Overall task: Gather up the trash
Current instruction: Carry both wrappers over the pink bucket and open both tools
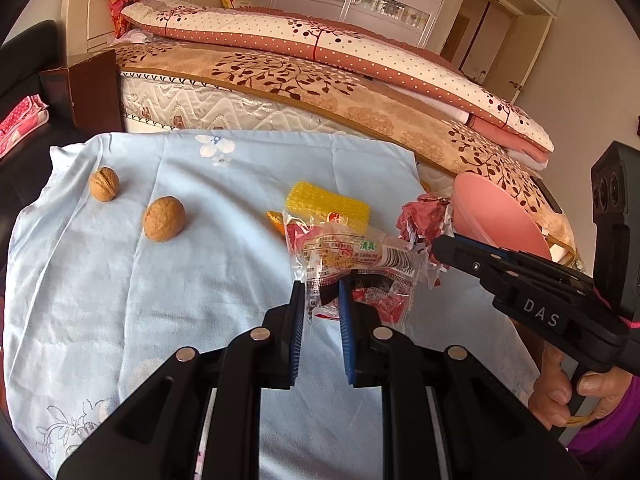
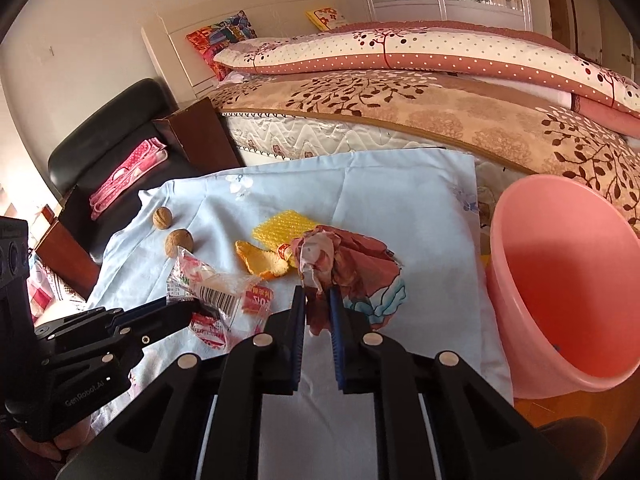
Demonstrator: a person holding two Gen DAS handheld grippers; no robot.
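My left gripper [image 1: 322, 286] is shut on a clear plastic snack wrapper [image 1: 348, 256] with red print and a barcode, held just above the light blue cloth [image 1: 160, 280]. It also shows in the right wrist view [image 2: 216, 292]. My right gripper [image 2: 318, 294] is shut on a crumpled red and white printed wrapper [image 2: 344, 268], seen in the left wrist view [image 1: 424, 220] too. A yellow foam piece [image 2: 284, 226] and an orange peel [image 2: 260, 262] lie on the cloth behind them. A pink bin [image 2: 568, 280] stands to the right, tilted open toward me.
Two walnuts [image 1: 164, 219] [image 1: 104, 184] lie on the cloth's left side. A bed [image 1: 320, 80] with patterned quilts runs behind the table. A black chair [image 2: 108, 136] with a pink towel and a brown nightstand [image 2: 200, 132] stand at the left.
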